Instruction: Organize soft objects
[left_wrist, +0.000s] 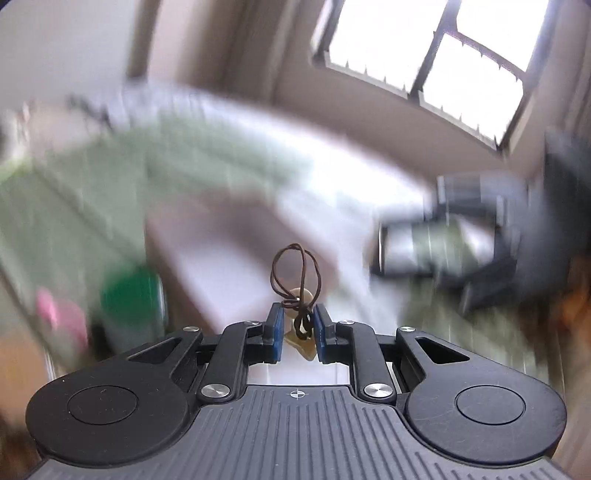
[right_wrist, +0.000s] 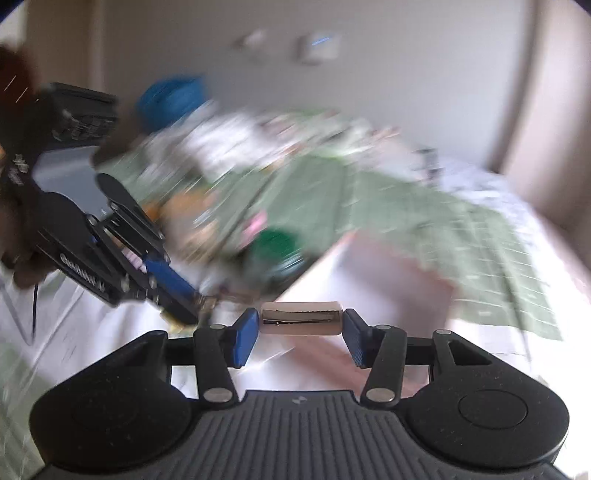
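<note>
My left gripper (left_wrist: 298, 314) is shut on a small hair tie (left_wrist: 300, 295), a brown elastic loop with a beige bead and a yellowish charm between the blue pads. It also shows in the right wrist view (right_wrist: 192, 306), low at the left. My right gripper (right_wrist: 301, 325) is shut on a beige hair clip (right_wrist: 300, 323), held crosswise by its two ends between the blue pads. Both views are heavily motion blurred.
A bed with a green checked cover (right_wrist: 388, 206) and white sheet lies behind. A green round object (right_wrist: 275, 242) and a pink item (right_wrist: 255, 223) lie near the bed edge. A blue object (right_wrist: 171, 98) sits at the back. A window (left_wrist: 428, 55) is above.
</note>
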